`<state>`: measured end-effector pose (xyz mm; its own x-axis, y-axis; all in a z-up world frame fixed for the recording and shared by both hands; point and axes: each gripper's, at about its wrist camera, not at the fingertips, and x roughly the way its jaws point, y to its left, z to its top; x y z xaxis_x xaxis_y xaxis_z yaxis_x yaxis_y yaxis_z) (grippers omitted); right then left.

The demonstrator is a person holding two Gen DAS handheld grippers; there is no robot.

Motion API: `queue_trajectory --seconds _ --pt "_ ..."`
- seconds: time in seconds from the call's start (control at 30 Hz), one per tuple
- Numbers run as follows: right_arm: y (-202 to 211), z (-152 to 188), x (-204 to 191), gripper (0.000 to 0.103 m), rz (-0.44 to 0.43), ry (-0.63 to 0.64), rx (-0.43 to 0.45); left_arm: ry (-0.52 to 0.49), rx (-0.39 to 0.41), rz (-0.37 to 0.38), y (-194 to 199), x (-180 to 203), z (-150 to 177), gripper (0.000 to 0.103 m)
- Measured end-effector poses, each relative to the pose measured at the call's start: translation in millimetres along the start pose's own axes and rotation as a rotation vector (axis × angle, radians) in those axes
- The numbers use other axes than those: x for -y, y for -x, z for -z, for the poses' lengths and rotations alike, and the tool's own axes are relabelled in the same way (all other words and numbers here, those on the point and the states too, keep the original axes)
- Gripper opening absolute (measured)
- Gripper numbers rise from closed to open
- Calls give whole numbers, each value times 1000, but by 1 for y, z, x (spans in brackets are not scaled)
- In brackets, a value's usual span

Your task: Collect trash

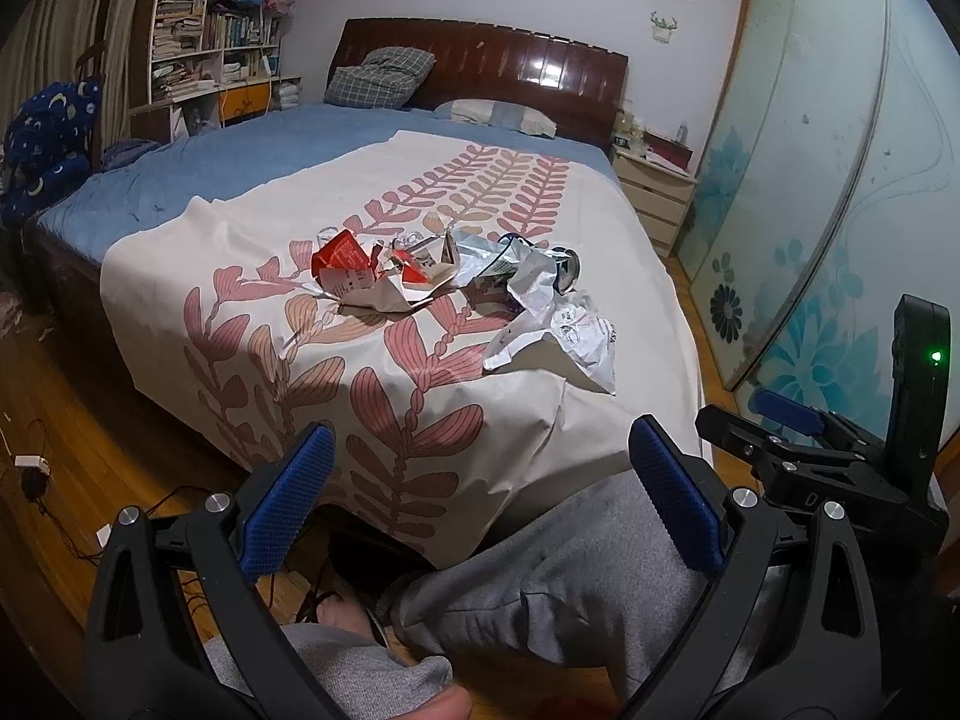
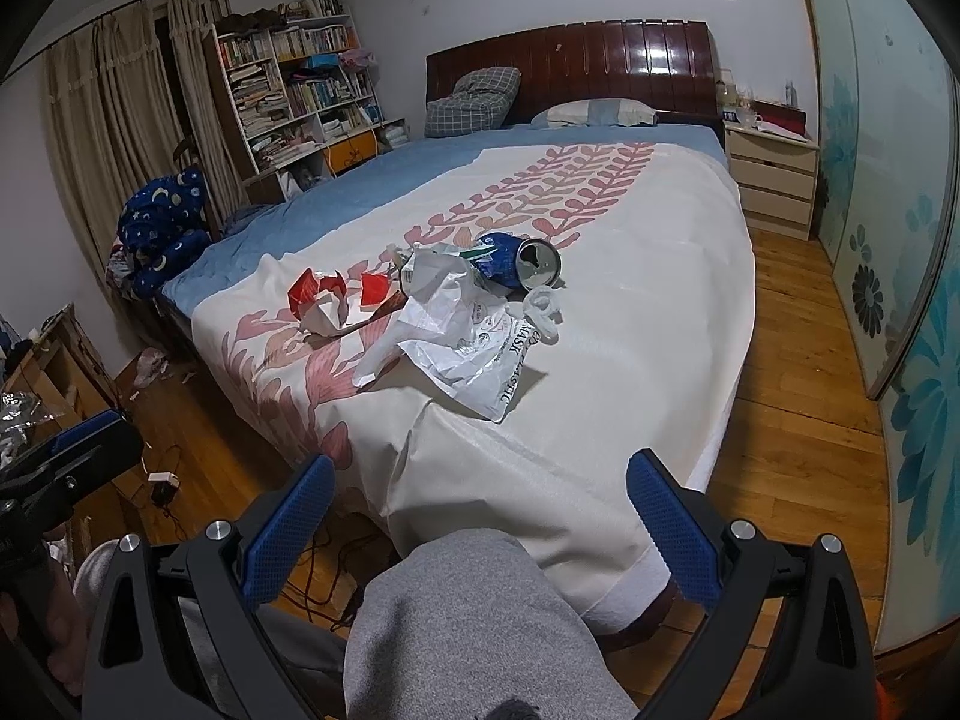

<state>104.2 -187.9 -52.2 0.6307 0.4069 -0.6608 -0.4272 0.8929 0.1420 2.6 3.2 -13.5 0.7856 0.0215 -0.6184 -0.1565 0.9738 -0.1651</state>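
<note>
A pile of trash lies on the leaf-patterned cloth (image 1: 420, 420) at the foot of the bed. It holds a torn red and white carton (image 1: 348, 267) (image 2: 318, 300), a crushed blue can (image 2: 516, 261) (image 1: 564, 267) and a white plastic bag (image 2: 474, 342) (image 1: 558, 324). My left gripper (image 1: 480, 480) is open and empty, low in front of the bed, well short of the pile. My right gripper (image 2: 480, 492) is open and empty too, beside it. The right gripper also shows in the left wrist view (image 1: 828, 450).
Grey-trousered knees (image 2: 468, 618) sit below both grippers. A bookshelf (image 2: 294, 90) and curtains stand at the left, a nightstand (image 2: 771, 171) and sliding wardrobe doors (image 1: 840, 180) at the right. Cables and a charger (image 2: 162, 483) lie on the wooden floor.
</note>
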Motion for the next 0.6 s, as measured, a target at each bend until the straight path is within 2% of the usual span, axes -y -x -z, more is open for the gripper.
queue_trajectory --seconds 0.6 --pt "2 -3 1 96 7 -4 13 -7 -1 -4 1 2 0 98"
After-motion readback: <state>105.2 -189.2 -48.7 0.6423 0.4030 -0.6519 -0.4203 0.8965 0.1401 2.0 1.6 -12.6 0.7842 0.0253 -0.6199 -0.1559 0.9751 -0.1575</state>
